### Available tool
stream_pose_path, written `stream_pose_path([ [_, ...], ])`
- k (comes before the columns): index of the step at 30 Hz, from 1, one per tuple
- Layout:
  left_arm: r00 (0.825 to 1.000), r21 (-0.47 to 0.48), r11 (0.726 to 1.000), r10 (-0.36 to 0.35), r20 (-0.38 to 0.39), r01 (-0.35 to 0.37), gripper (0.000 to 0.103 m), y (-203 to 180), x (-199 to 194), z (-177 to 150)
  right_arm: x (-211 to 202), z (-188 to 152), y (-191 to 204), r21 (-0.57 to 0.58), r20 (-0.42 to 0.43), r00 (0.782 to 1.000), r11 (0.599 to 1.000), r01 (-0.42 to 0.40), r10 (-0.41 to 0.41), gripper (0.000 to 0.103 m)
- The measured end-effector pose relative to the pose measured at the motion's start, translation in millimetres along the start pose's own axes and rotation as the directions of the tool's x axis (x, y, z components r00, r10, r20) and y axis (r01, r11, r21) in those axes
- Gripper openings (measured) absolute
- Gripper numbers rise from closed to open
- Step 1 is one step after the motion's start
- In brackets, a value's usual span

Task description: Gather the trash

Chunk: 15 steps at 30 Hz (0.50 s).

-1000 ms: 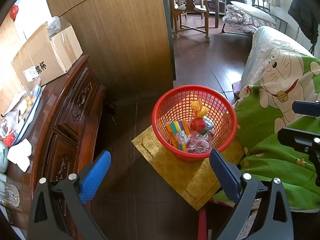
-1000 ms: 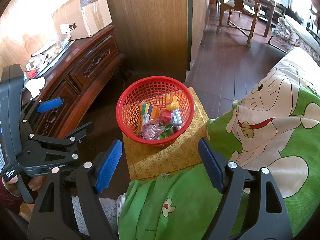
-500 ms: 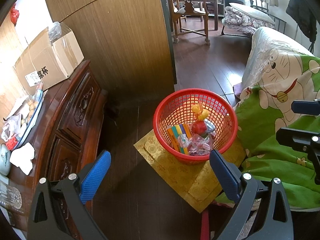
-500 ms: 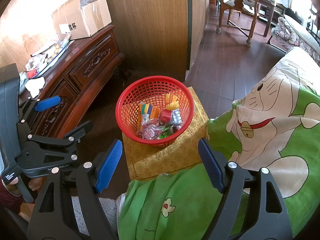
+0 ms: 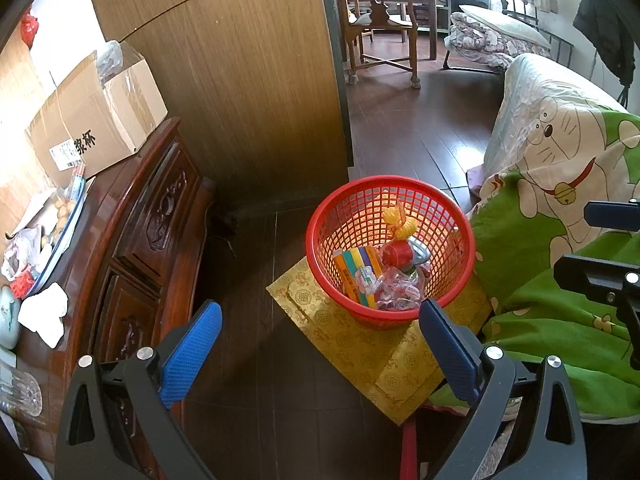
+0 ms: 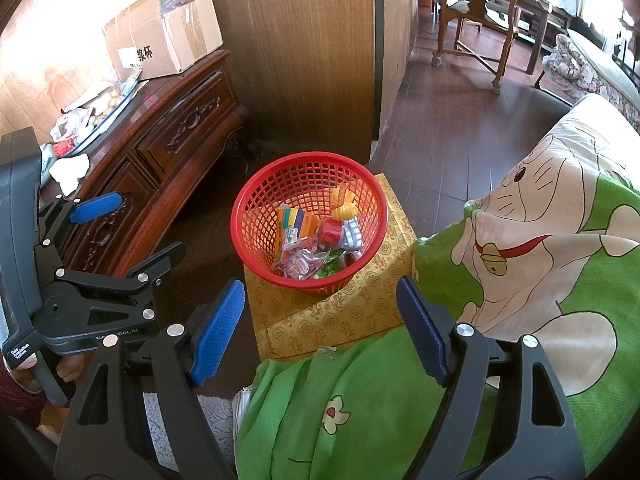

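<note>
A: Where is the trash seen?

B: It is gathered in a red mesh basket (image 5: 390, 200), which is set on a gold-patterned box (image 5: 360, 344) on the dark wood floor (image 5: 420, 128). A striped carton (image 6: 294, 220), a red cap (image 6: 330, 234), a yellow twisted piece (image 6: 344, 210) and clear crumpled wrappers (image 6: 298, 262) are piled inside.

A: How is the left claw held?

B: The left claw (image 5: 320, 354) is held with its blue pads (image 5: 190, 354) wide apart, and nothing is caught between them. The basket is framed just beyond the pads.

A: And the right claw?

B: The right claw (image 6: 320, 334) is likewise spread, with nothing gripped. It is poised over a green cartoon-print blanket (image 6: 520, 280), and the basket is seen ahead of it. The left claw (image 6: 120, 236) is also visible at the left edge of that view, with fingers (image 6: 68, 368) wrapped around its handle.

A: What is found beside the basket?

B: A carved dark wooden cabinet (image 5: 148, 240) is stood to the left. A cardboard box (image 5: 96, 120) and crumpled white paper (image 5: 44, 314) are laid on its tabletop. A wood-grain panel (image 5: 260, 92) is stood behind the basket, and a wooden chair (image 6: 476, 20) is seen well beyond.
</note>
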<state>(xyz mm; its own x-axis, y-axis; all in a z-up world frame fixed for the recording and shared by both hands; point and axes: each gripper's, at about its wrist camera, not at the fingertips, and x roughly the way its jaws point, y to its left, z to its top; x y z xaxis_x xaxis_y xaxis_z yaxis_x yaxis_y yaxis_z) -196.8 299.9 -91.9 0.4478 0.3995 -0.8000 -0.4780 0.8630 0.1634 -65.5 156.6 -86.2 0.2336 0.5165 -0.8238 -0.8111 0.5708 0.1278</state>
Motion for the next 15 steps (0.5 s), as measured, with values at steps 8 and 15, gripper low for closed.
stream_pose_path([
  [8, 1.000, -0.003, 1.000, -0.002, -0.001, 0.002, 0.097, 0.5, 0.0, 0.1, -0.4, 0.0, 0.1, -0.001, 0.000, 1.000, 1.000, 0.001, -0.001, 0.076],
  [15, 1.000, -0.003, 1.000, -0.002, -0.005, 0.002, 0.097, -1.8, 0.9, -0.9, -0.4, 0.1, 0.1, -0.001, 0.000, 1.000, 1.000, 0.001, -0.001, 0.076],
])
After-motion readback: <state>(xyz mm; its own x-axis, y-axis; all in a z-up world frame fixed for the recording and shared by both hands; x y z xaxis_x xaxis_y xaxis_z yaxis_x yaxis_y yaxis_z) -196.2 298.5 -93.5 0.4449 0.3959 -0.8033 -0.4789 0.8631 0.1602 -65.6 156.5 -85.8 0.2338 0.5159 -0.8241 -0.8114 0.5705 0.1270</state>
